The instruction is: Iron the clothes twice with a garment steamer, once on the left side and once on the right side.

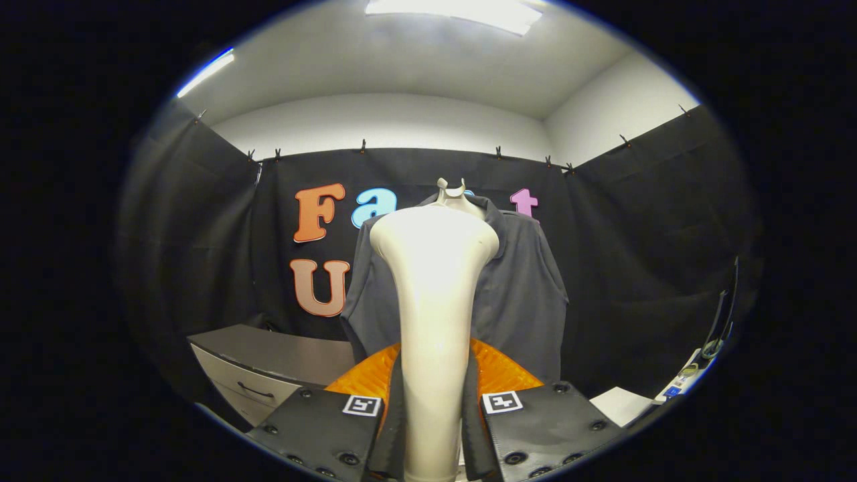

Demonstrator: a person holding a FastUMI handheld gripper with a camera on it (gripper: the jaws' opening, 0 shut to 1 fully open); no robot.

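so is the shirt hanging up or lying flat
Hanging up: the grey shirt hangs spread on a hanger against the booth wall, beyond the steamer that the tool is shut on.

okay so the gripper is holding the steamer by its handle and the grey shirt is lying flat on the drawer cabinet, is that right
Not quite. The gripper is shut on the steamer handle, but the grey shirt is not lying on the drawer cabinet; it hangs upright on a hanger beyond the steamer, as the gripper view shows.

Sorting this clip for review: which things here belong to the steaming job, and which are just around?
Job: garment steamer, clamped between the gripper fingers; grey shirt hanging beyond it.
Just around: drawer cabinet; white sheet beside the fingers.
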